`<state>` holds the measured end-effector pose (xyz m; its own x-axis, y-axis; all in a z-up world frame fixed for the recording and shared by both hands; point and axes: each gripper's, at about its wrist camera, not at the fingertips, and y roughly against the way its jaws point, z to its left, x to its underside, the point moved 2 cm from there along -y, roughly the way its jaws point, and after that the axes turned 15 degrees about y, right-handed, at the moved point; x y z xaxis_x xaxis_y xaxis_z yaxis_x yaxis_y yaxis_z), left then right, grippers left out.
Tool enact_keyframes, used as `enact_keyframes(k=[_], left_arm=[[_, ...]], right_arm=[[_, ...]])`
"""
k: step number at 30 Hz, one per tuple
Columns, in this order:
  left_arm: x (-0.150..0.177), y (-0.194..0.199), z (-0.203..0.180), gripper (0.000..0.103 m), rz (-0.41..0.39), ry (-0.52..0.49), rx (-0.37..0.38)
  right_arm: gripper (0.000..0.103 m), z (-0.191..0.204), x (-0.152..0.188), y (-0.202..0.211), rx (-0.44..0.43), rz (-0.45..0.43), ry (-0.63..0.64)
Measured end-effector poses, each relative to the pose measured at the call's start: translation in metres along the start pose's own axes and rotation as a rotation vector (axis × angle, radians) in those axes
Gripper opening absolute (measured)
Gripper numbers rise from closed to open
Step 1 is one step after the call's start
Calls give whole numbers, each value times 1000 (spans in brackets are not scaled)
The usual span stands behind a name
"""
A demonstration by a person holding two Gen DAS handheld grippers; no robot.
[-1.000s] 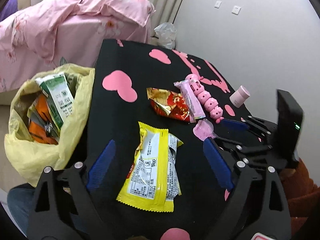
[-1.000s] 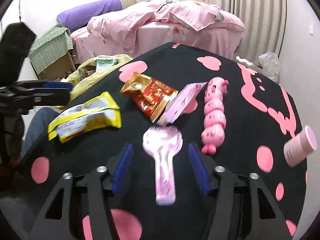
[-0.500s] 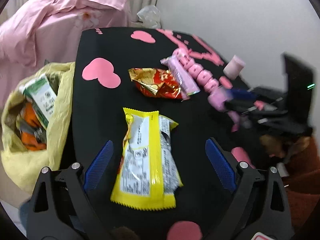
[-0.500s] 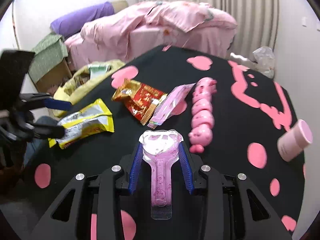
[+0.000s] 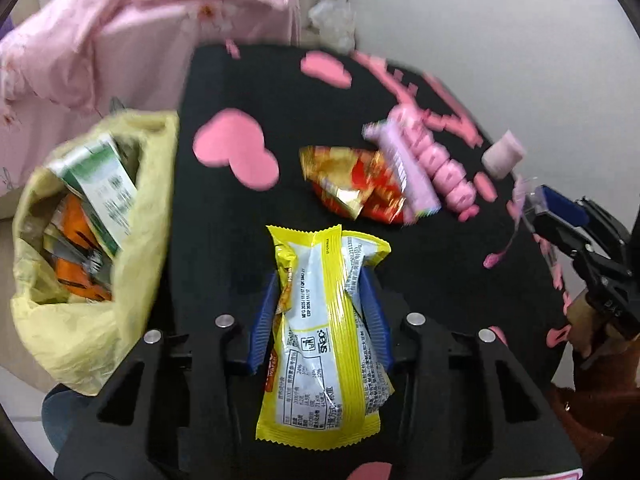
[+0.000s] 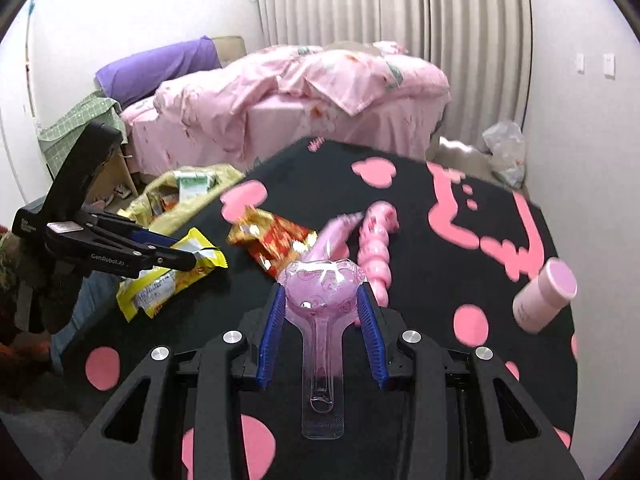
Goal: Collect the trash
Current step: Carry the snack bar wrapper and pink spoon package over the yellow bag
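Yellow wrapper (image 5: 320, 344), printed white, pinched in left tool (image 5: 318, 300).

The desk (image 6: 400, 216) is black with pink hearts, dots and lettering. A yellow wrapper (image 5: 320, 320) has a white printed panel; another wrapper (image 5: 356, 184) is red and gold. The yellow bag (image 5: 132, 240) holds green-white and orange packets. The blister pack (image 6: 322, 292) is clear pink. Bedding (image 6: 300, 88) is pale pink, floral; the pillow (image 6: 156, 68) purple.

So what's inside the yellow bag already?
The yellow bag holds a green-and-white carton on top and orange wrappers below; anything deeper is covered.
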<state>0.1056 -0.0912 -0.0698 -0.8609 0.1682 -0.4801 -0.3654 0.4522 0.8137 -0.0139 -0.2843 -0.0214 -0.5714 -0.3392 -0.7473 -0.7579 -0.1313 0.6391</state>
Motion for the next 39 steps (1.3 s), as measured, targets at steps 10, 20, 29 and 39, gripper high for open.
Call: enact_keyframes(k=[10,20,29,39], left_arm=[[0,106,4,39,-464,21,-34],[-14,154,75,40,-610,197,-96],[-11,170,136,40,-699,336,-123],[-11,136,179,40,-657,422,-95]], right_arm=[[36,2,-51,23,-15,-126,-30],[36,46,-129,2,-51,-180,78],[36,86,-176,-28,-92,-208,141],[36,106,-198,-91,-198,-140,115]])
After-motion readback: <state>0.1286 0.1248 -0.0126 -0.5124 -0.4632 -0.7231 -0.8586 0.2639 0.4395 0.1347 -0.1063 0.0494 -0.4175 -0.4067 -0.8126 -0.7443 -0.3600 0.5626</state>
